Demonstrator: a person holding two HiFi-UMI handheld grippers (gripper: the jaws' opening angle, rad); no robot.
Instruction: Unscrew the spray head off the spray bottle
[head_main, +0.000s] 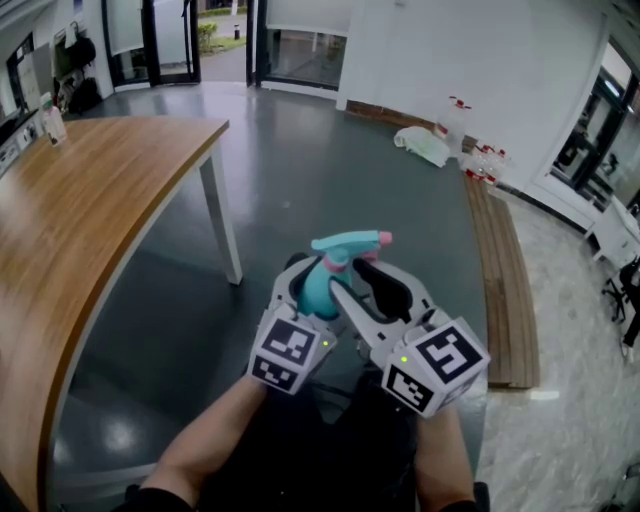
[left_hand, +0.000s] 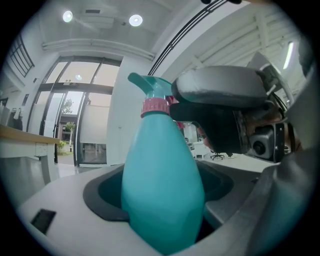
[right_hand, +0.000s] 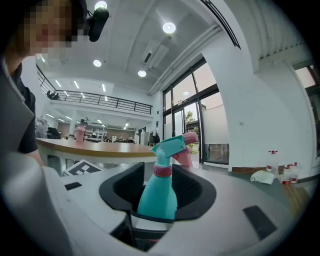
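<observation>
A teal spray bottle (head_main: 318, 292) with a pink collar and a teal spray head (head_main: 349, 243) is held in the air in front of me. My left gripper (head_main: 306, 288) is shut on the bottle's body (left_hand: 162, 200), which fills the gap between its jaws. My right gripper (head_main: 366, 282) comes from the right at the level of the neck. In the right gripper view the bottle (right_hand: 157, 197) and its pink collar (right_hand: 162, 170) stand between the black pads (right_hand: 125, 187) with a gap on each side, so that gripper is open. One grey pad (left_hand: 220, 87) sits beside the spray head (left_hand: 150, 85).
A long curved wooden table (head_main: 90, 220) runs along the left on a white leg (head_main: 222, 215). Grey floor lies below the grippers. By the far wall are clear bottles (head_main: 455, 125) and a white cloth (head_main: 425, 145). A wooden strip (head_main: 505, 280) lies on the floor at the right.
</observation>
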